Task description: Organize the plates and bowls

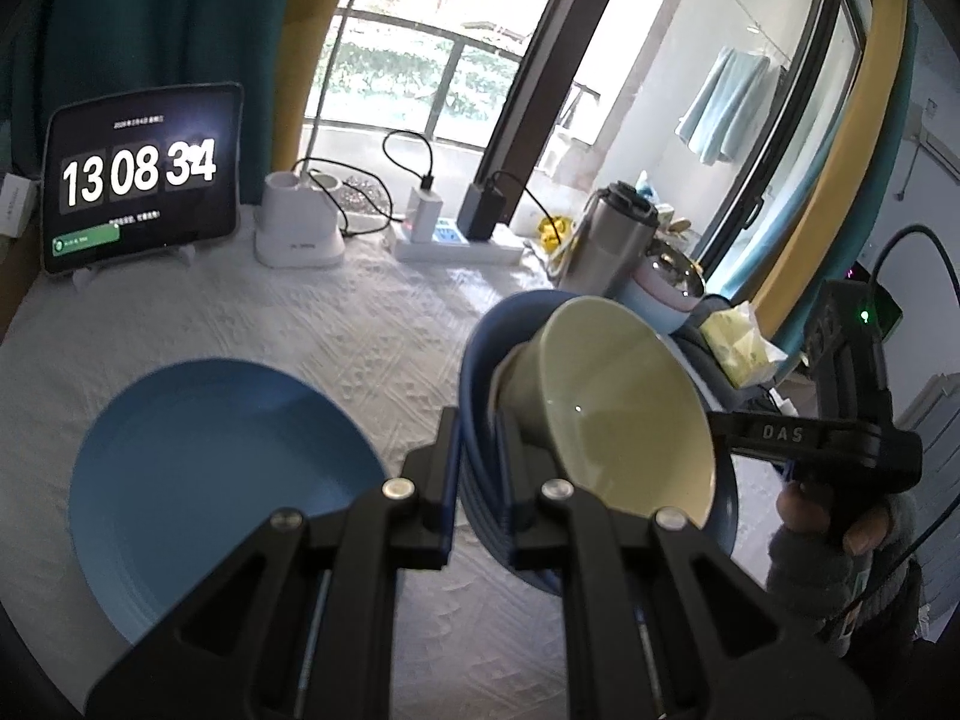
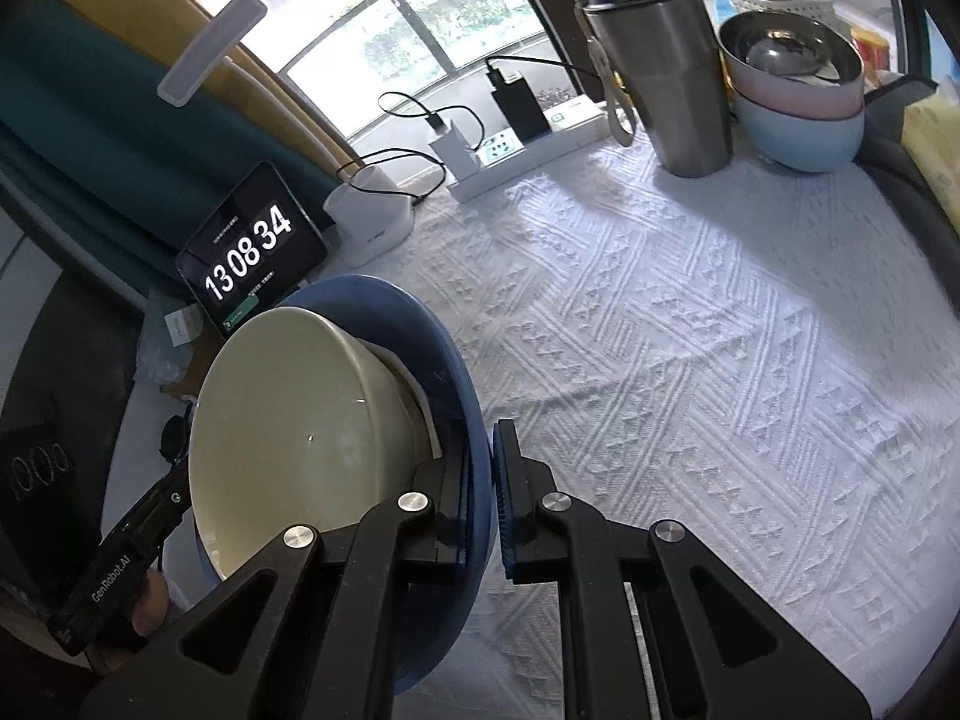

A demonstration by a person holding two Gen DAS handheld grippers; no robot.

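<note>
A: What do the left tongs (image 1: pixel 480 492) have?

B: They are clamped on the near rim of a blue plate (image 1: pixel 477 372), which is tipped up on edge and off the bench (image 1: pixel 360 324). A pale green bowl (image 1: pixel 606 396) sits against the plate's inner face, its mouth turned toward the right of that view.

A: And the right tongs (image 2: pixel 480 504)?

B: Clamped on the same plate's rim from the other side. From the right wrist view the bowl's open mouth faces left, and its foot rests against the plate. I cannot tell whether anything besides the plate supports the bowl.

A: Can you see either hand?

B: In the left wrist view a hand (image 1: pixel 840 528) in a grey fingerless glove grips the black handle of the right tool. In the right wrist view only the left tool's handle and a bit of hand show at the lower left.

A: Anything else on the bench?

B: A second blue plate (image 1: pixel 222 492) lies flat on the white textured cloth, to the left of the held one. Farther back are a steel tumbler (image 2: pixel 660 72) and two stacked bowls (image 2: pixel 798 108), pink above light blue, with a metal bowl nested on top. At the far edge stand a power strip (image 1: pixel 456 243) with chargers, a white lamp base (image 1: pixel 300 228), and a tablet (image 1: pixel 141 174) showing a clock.
</note>
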